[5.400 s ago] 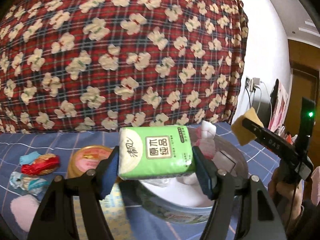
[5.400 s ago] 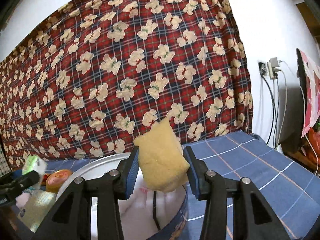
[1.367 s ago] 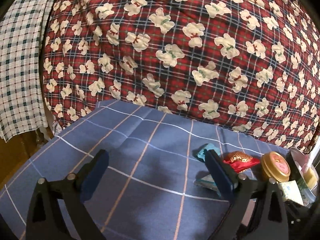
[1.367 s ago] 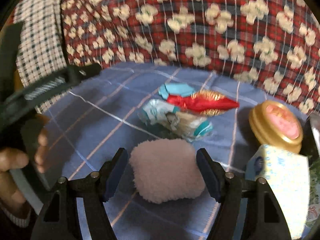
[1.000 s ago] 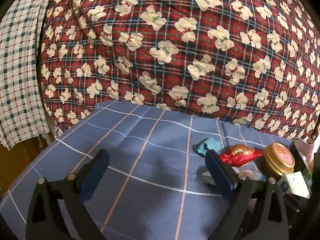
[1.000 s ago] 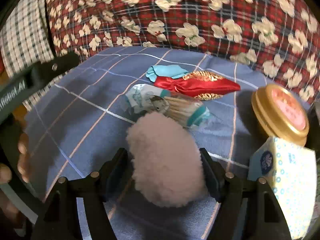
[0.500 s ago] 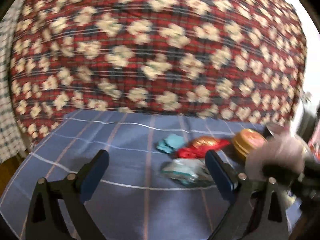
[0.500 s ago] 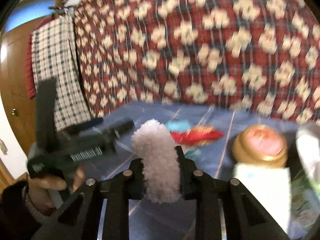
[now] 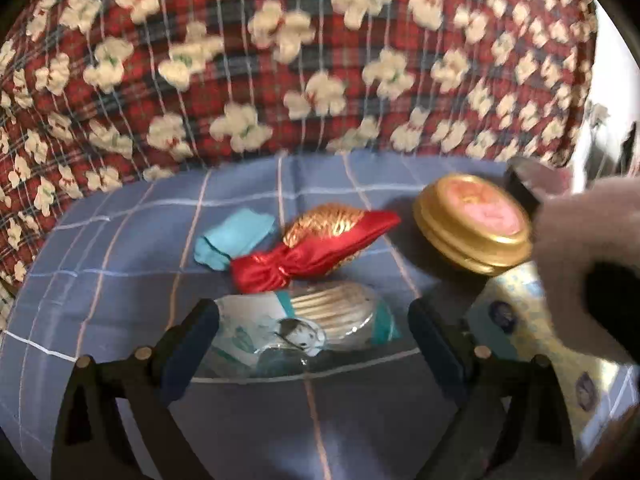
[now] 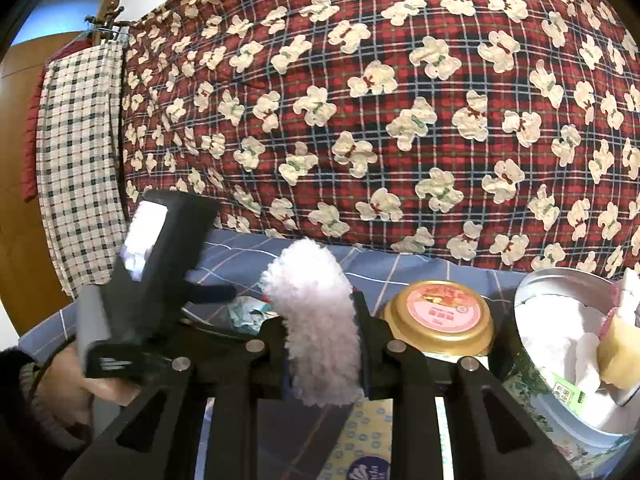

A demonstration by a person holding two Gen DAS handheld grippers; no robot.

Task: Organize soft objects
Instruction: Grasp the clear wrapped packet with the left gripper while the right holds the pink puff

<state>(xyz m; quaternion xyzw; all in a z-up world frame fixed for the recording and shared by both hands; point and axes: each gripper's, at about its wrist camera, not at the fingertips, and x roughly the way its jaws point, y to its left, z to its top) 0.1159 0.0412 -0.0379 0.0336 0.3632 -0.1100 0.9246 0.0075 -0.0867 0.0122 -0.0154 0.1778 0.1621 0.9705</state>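
Note:
My right gripper (image 10: 320,344) is shut on a pale pink fluffy puff (image 10: 316,312), held up off the blue checked sheet (image 9: 120,280). The same puff shows as a blurred mass (image 9: 580,232) at the right edge of the left wrist view. My left gripper (image 9: 312,340) stands open, low over the sheet. A clear teal packet with a gold ribbed piece (image 9: 312,320) lies between its fingers, untouched by the pads. Beyond it lie a red and gold pouch (image 9: 320,244) and a light blue scrap (image 9: 232,236). A round metal tin (image 10: 536,292) at the right holds white cloths and a yellow sponge (image 10: 616,356).
A gold tin with a pink lid (image 10: 440,312) stands between the puff and the round tin. A blue-dotted tissue pack (image 9: 532,320) lies at its near side. A red plaid quilt with bears (image 10: 400,100) rises behind the sheet. A hand (image 10: 80,380) holds the left gripper's body (image 10: 152,272).
My right gripper shut on the puff and lifted it from the sheet. My left gripper swung right and came down close to the teal packet.

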